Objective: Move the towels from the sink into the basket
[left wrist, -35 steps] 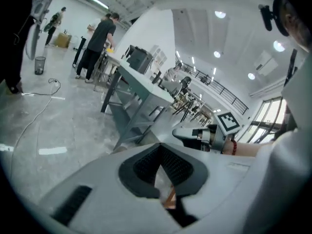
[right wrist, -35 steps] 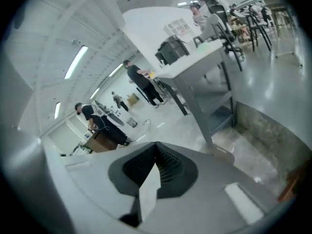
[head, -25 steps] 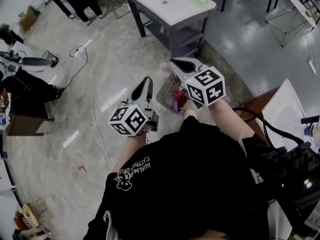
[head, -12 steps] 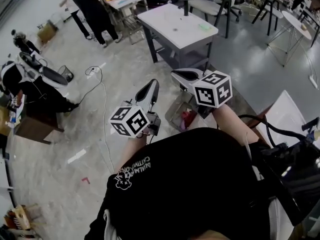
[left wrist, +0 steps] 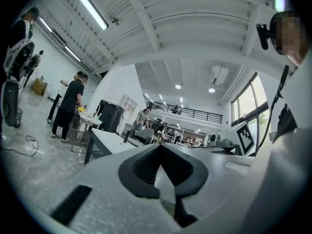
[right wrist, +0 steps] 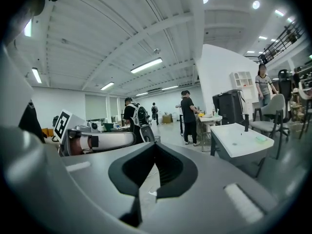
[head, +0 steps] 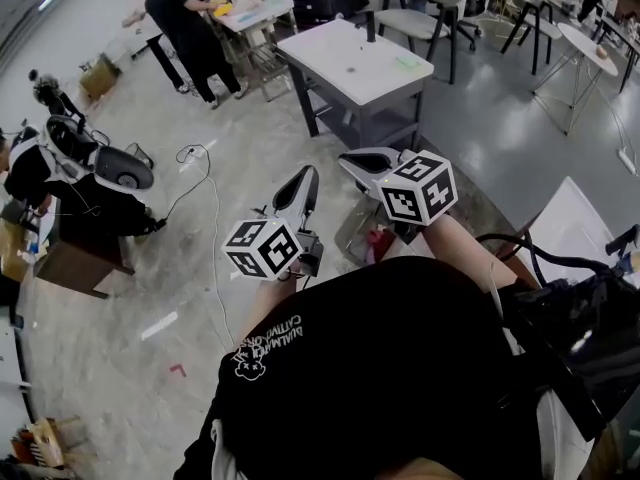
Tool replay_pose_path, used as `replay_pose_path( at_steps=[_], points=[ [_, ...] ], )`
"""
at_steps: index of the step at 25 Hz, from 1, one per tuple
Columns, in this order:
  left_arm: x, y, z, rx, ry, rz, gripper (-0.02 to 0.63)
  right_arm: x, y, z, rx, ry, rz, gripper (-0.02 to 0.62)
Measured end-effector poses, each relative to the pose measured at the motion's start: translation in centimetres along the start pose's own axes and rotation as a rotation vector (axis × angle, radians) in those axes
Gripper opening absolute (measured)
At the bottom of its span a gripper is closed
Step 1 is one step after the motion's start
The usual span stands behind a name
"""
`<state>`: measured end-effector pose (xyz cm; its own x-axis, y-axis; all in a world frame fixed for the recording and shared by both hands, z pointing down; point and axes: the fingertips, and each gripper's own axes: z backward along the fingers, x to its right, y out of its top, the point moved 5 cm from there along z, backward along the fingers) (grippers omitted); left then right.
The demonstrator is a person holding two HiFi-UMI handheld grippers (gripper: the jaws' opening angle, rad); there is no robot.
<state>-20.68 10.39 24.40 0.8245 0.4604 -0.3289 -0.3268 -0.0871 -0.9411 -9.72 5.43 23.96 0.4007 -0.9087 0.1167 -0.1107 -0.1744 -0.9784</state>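
Left gripper (head: 303,176): jaws clenched together, nothing between them. Right gripper (head: 348,158): likewise closed and empty. We hold both about level above the floor. Below the right gripper, a wire basket (head: 352,232) sits on the floor with red cloth (head: 381,240) inside. A white sink (head: 565,223) lies near us, on the right.

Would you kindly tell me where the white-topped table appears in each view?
Head view: the white-topped table sits upper centre.
Left gripper view: the table is left of centre.
Right gripper view: the table is right of centre.
Shared landmark: the person in black standing beyond it.
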Motion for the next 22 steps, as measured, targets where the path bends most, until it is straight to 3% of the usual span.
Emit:
replay_pose_path(
  at_steps=[10, 16, 22],
  points=[
    [1.0, -0.2, 0.1, 0.011, -0.062, 0.009, 0.000, -0.1, -0.4, 1.3, 0.018, -0.042, -0.012, 0.006],
    [1.1, -0.2, 0.1, 0.047, -0.070, 0.038, 0.000, 0.6, -0.6, 2.2, 0.052, -0.051, -0.076, 0.006],
    [1.7, -0.3, 0.4, 0.037, -0.069, 0.010, 0.000, 0.8, -0.5, 2.8, 0.059, -0.082, -0.073, 0.006]
  ],
)
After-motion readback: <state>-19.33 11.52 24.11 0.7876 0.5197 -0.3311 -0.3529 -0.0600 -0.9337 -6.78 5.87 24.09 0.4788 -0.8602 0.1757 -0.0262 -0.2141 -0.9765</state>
